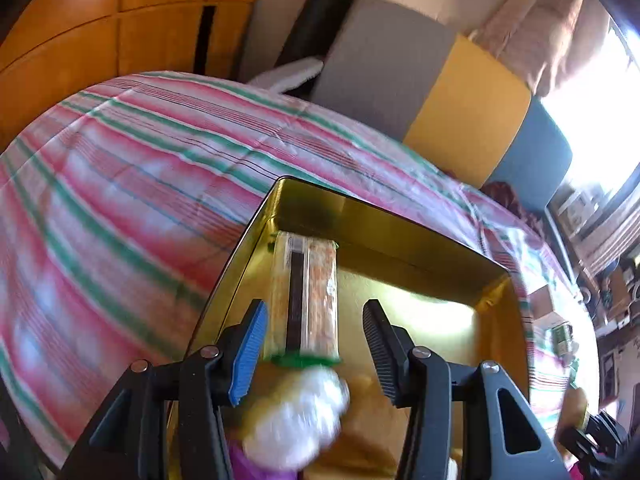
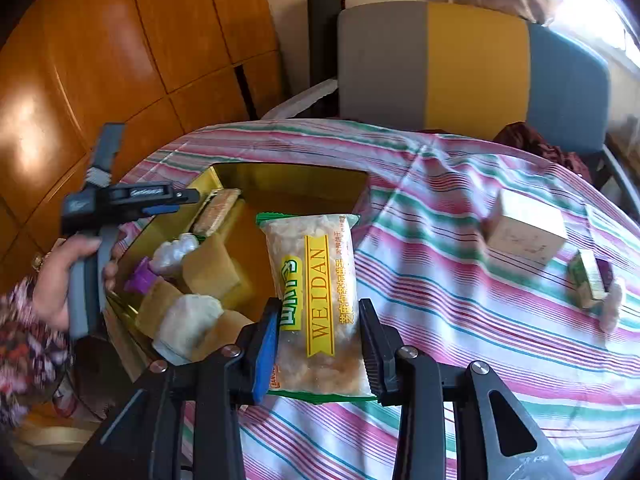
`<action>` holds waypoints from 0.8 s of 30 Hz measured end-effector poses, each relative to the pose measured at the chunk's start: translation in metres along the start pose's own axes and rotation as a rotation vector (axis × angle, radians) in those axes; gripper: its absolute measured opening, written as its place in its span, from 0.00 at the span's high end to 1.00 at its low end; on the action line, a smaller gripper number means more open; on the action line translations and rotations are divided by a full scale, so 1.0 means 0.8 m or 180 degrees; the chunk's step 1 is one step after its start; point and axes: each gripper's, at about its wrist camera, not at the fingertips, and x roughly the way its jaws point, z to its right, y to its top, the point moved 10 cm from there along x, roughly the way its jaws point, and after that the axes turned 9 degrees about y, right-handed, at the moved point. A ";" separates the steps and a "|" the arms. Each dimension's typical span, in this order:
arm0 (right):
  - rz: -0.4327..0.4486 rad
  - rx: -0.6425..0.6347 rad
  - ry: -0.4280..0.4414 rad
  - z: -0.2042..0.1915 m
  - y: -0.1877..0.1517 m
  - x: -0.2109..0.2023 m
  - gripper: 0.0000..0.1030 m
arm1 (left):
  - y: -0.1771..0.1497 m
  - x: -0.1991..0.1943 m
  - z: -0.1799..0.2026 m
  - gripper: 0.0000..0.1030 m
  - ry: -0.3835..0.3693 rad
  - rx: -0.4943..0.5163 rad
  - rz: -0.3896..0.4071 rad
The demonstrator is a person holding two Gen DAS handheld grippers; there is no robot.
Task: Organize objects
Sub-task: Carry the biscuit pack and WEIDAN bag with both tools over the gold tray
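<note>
A gold tin box (image 1: pixel 400 236) (image 2: pixel 296 172) sits on the striped table. My left gripper (image 1: pixel 316 320) is open over it, its jaws apart on either side of a biscuit packet (image 1: pixel 306 292) that lies in the tin and touches neither pad. That packet also shows in the right wrist view (image 2: pixel 216 210), with the left gripper (image 2: pixel 176 200) above it. My right gripper (image 2: pixel 320 328) is shut on a WEIDAN snack packet (image 2: pixel 316 300) held at the tin's right edge. Wrapped snacks (image 2: pixel 188 324) and tan cakes (image 2: pixel 210 266) fill the tin's near part.
A beige box (image 2: pixel 524 232), a small green carton (image 2: pixel 588 280) and a white wrapped sweet (image 2: pixel 610 308) lie on the striped cloth (image 2: pixel 460 320) to the right. A grey, yellow and blue chair (image 2: pixel 472 64) stands behind the table. Wooden cabinets (image 2: pixel 100 60) are at the left.
</note>
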 end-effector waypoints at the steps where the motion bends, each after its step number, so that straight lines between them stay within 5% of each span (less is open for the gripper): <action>1: -0.0011 0.0010 0.0017 -0.004 0.002 0.004 0.63 | -0.006 -0.008 -0.002 0.51 -0.0018 -0.0034 0.0051; 11: -0.0354 0.0184 0.0215 -0.041 0.032 0.083 0.63 | -0.073 -0.074 -0.008 0.51 0.0023 -0.0055 0.0573; 24: -0.0636 0.0267 -0.0028 -0.047 0.086 0.193 0.63 | -0.096 -0.082 -0.027 0.51 0.0102 -0.0038 0.0476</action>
